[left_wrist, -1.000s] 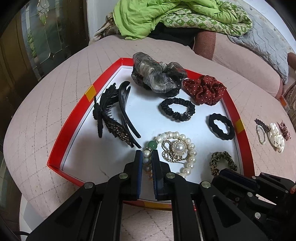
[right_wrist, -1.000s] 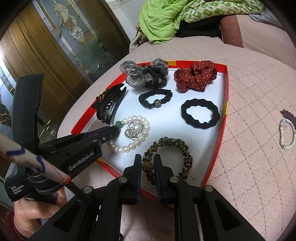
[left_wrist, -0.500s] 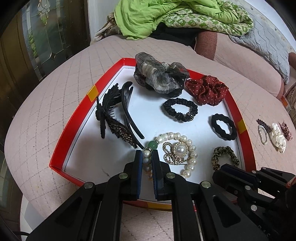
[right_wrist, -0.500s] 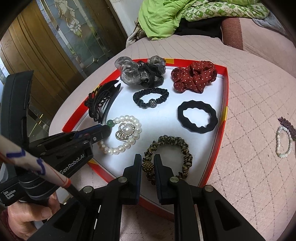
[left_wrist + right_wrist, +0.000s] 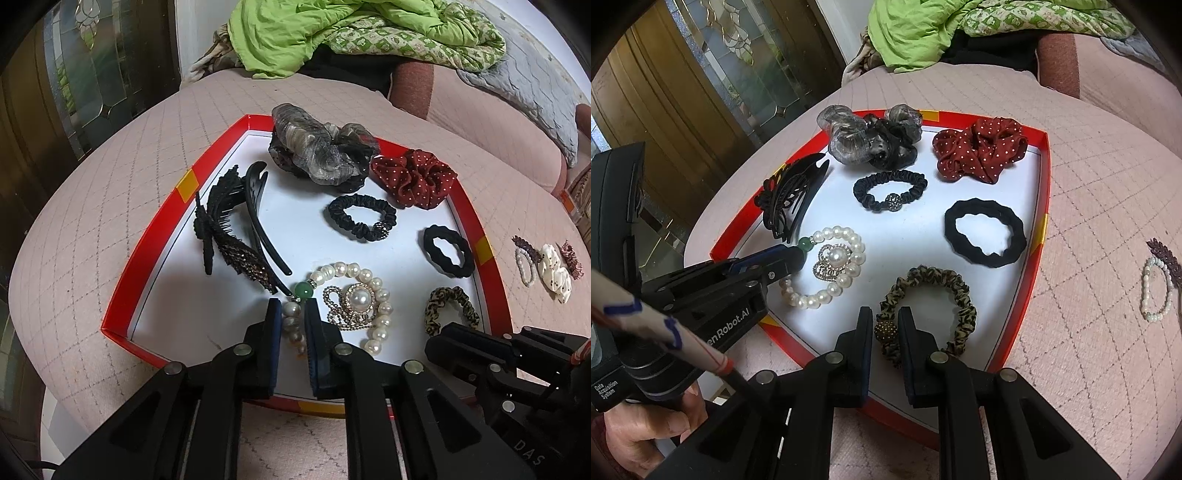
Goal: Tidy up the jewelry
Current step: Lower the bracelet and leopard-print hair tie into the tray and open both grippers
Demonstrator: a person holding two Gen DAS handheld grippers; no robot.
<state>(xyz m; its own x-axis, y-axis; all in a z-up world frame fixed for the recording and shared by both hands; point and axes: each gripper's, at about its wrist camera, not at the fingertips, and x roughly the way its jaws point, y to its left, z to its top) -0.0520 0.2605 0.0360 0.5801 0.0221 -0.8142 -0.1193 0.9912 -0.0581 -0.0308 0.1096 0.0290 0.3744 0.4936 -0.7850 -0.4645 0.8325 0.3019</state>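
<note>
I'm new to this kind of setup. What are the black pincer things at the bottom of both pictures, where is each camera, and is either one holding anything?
There is no robot here: a person holds a two-finger gripper in each hand, and each carries a fisheye camera looking along its fingers. One picture is from the left gripper, the other from the right gripper. Below them a red-rimmed tray sits on a pink quilted surface. It holds scrunchies, hair ties, a black hair clip and a pearl bracelet. The left jaws, just starting to open, have the pearl bracelet between them. The right jaws are closed on the leopard-print hair tie at its bead. A few more pieces lie outside the tray.
</note>
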